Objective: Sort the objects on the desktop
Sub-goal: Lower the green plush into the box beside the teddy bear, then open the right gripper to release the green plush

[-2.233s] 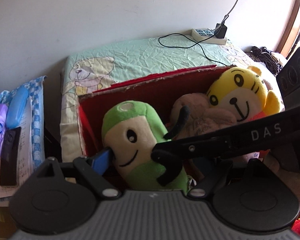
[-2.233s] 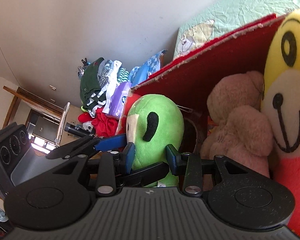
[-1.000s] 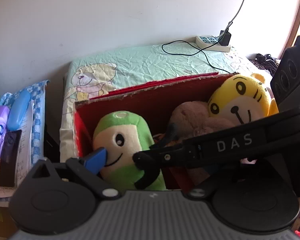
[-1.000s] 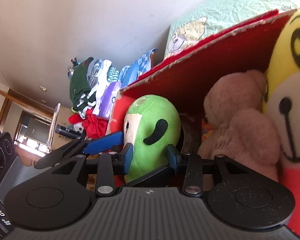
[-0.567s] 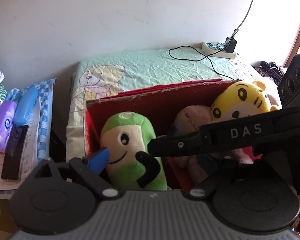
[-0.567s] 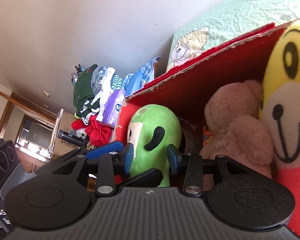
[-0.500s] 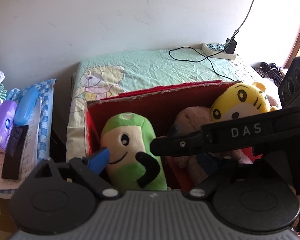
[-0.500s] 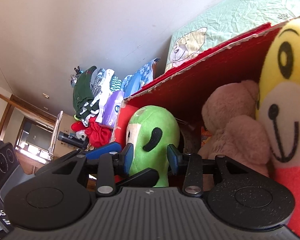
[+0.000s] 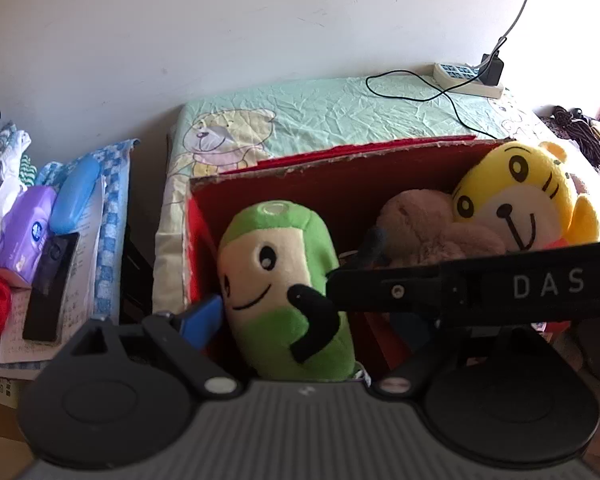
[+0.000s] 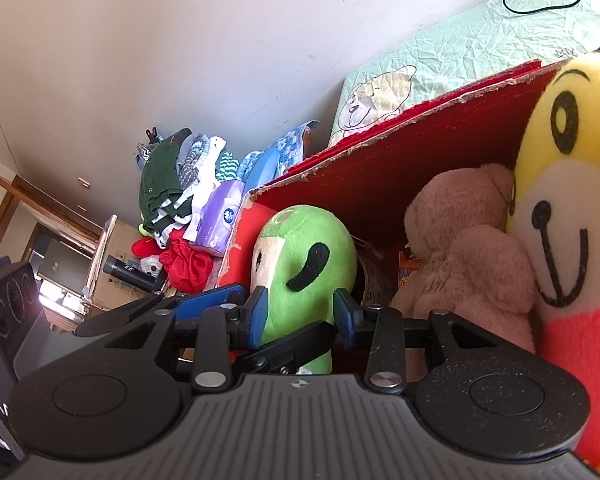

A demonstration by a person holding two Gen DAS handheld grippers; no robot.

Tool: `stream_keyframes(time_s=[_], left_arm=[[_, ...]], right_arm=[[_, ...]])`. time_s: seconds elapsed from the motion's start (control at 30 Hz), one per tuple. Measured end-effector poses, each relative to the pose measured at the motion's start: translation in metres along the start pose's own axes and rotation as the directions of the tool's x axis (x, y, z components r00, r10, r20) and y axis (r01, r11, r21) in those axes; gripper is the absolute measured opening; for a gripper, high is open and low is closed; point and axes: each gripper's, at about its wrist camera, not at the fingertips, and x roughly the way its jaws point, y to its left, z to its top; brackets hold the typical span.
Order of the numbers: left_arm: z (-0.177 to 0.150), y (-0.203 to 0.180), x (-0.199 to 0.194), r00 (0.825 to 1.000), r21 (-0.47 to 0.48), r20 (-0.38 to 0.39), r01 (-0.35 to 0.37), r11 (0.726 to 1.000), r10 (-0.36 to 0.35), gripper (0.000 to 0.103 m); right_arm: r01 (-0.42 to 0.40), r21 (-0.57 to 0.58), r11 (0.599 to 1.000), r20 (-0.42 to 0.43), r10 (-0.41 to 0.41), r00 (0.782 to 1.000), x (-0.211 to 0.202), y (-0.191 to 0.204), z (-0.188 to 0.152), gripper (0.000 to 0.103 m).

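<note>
Three plush toys sit in the red box (image 9: 332, 168). Right hand-held gripper (image 10: 300, 316) pinches the green plush toy (image 10: 304, 256); left hand-held gripper (image 9: 300, 332) is spread wide. Let go gently.

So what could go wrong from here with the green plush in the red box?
The right gripper pinches the green plush low on its soft body, so it may slip out when lifted. The plush sits close against the red box wall, so pulling could drag the box. The right gripper's arm crosses in front of the open left gripper; they could collide.
</note>
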Motion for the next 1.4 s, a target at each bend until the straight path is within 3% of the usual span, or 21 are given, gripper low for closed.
stream_keyframes(time_s=[1.4], left_arm=[[-0.016, -0.028, -0.001, 0.988, 0.021, -0.053, -0.145, 0.989, 0.146, 0.094]], right_arm=[[0.118, -0.037, 0.992, 0.087, -0.114, 0.99, -0.031, 0.001, -0.033, 0.04]])
